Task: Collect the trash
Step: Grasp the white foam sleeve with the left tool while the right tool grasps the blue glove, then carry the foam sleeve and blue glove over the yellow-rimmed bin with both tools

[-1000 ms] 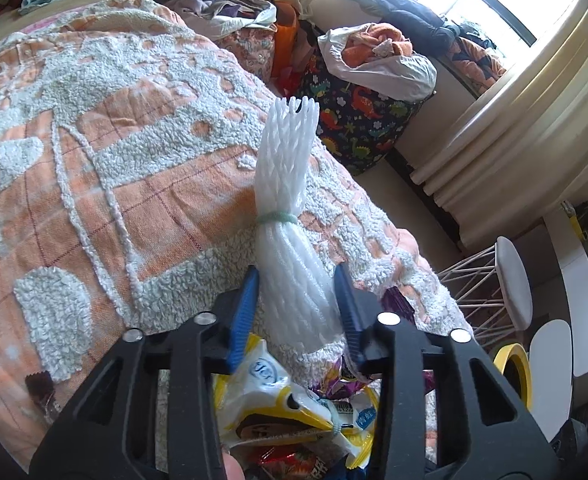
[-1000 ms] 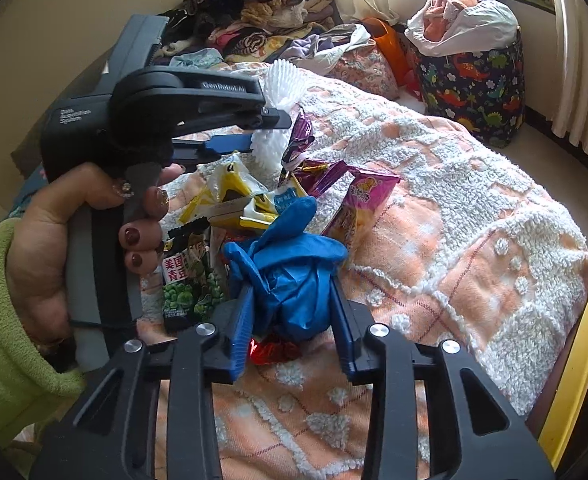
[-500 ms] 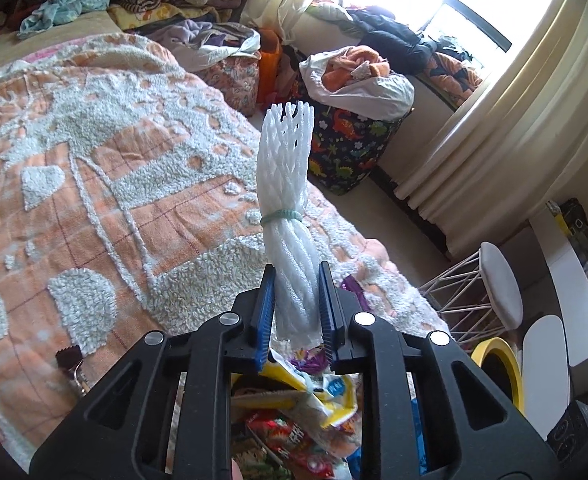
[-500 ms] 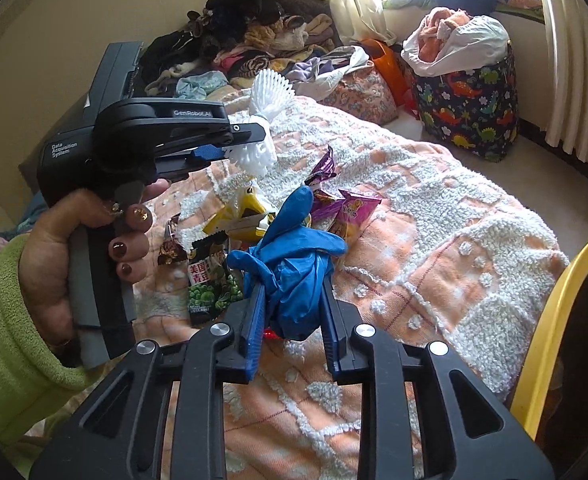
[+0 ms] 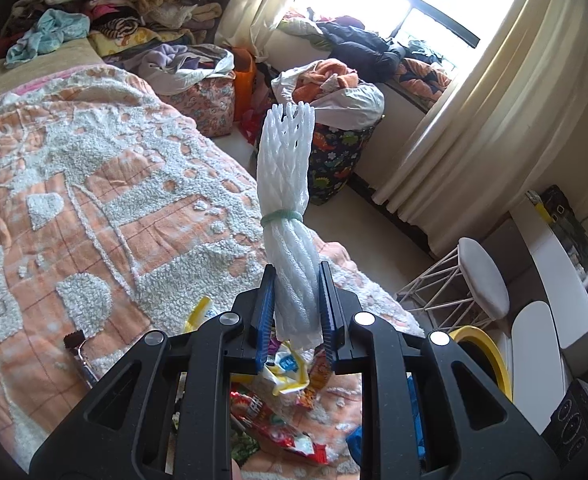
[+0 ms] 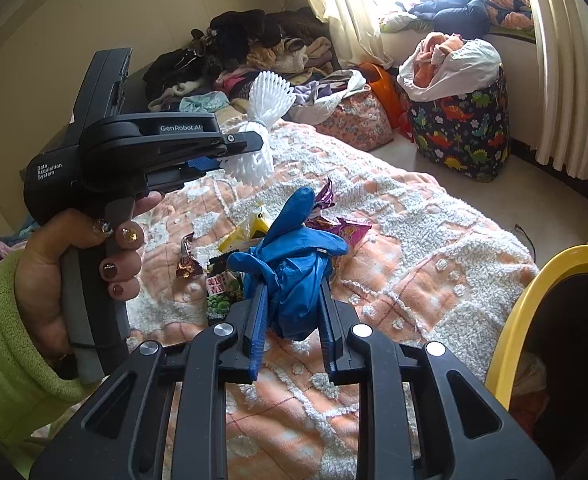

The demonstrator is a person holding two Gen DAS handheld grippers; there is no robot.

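My left gripper is shut on a white foam net sleeve tied with a green band, held upright above the bed; it also shows in the right wrist view. My right gripper is shut on a crumpled blue glove, lifted over the bed. Several snack wrappers lie on the orange and white bedspread; they also show under the left gripper. A yellow-rimmed bin stands at the bed's right edge, also in the left wrist view.
A dinosaur-print laundry bag full of clothes stands by the window. Clothes are piled at the head of the bed. A white wire stool stands beside the bed. A small brown wrapper lies on the bedspread.
Both grippers closed on their items and lifted them off the bed. The foam sleeve and the blue glove now hang higher above the wrappers.
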